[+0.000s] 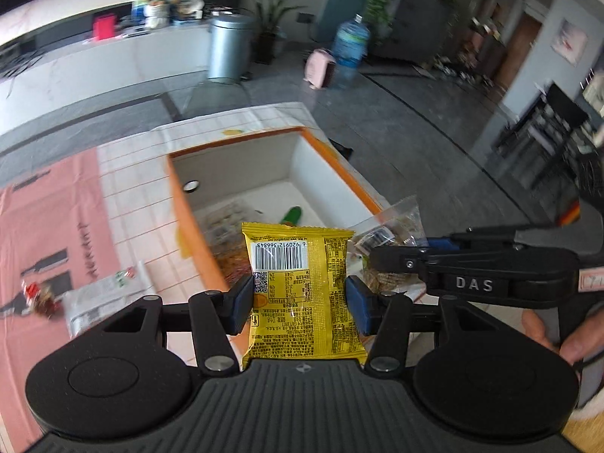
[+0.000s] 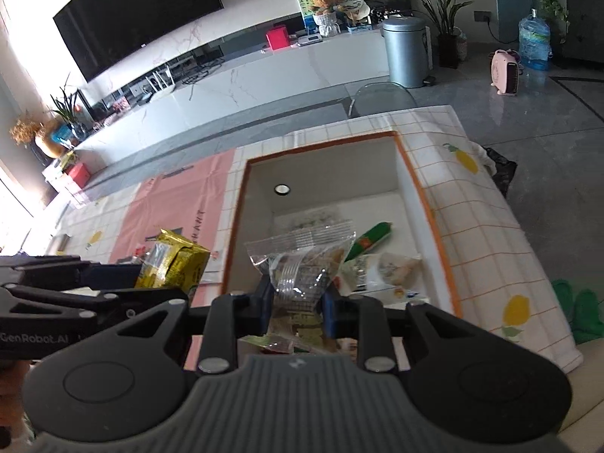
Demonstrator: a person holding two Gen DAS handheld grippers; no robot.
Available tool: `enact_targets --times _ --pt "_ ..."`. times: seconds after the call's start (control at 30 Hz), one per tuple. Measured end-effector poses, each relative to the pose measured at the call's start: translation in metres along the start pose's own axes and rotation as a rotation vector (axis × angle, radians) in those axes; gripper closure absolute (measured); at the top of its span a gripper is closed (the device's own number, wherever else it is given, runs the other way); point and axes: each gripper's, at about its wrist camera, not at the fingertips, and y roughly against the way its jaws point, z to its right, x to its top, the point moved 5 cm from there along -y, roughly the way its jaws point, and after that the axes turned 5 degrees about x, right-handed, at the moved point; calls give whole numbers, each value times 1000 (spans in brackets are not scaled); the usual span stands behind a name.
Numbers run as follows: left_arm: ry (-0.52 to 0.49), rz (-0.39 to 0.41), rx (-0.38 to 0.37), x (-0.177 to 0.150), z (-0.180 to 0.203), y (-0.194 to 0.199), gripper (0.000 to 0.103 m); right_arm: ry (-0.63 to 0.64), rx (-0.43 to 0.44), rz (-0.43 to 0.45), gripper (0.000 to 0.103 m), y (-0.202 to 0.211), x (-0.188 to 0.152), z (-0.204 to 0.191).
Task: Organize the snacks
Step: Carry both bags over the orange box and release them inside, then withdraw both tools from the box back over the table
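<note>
My left gripper [image 1: 298, 304] clamps the yellow packet [image 1: 302, 290], upright, at the orange-rimmed bin's [image 2: 422, 196] near-left edge. My right gripper [image 2: 296, 311] pinches a clear snack bag [image 2: 302, 264] over the bin's near end, closer. Snacks lie beyond inside.

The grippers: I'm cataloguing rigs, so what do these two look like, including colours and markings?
Both the left gripper and the right gripper are matte black, with blue-padded fingers, silver pivot screws, two round discs and a ribbed grey centre plate. One side reads "DAS"; the other reads "GenRobot.AI". No cables are visible.
</note>
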Motion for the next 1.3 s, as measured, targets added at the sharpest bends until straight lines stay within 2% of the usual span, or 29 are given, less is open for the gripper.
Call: enact_targets --times 0.1,0.23,0.53,0.7,0.97,1.2,1.3 --pt "-97 -61 0 2 17 -24 44 30 -21 -52 80 -10 -1 19" --pt "-177 -154 11 -1 26 -56 44 84 -65 -140 79 -32 -3 37" --pt "-332 -259 42 -5 32 -99 44 250 -164 -327 79 -75 -6 37" --pt "-333 -297 41 -14 30 -117 44 309 -198 -397 79 -86 -10 34" --pt "-388 -319 59 -21 34 -129 43 301 -230 -473 78 -100 -18 38" --pt "-399 -324 57 -24 36 -137 43 286 -274 -484 68 -102 -18 46" --pt "-398 -323 46 -24 37 -137 43 286 -276 -488 67 -100 -17 47"
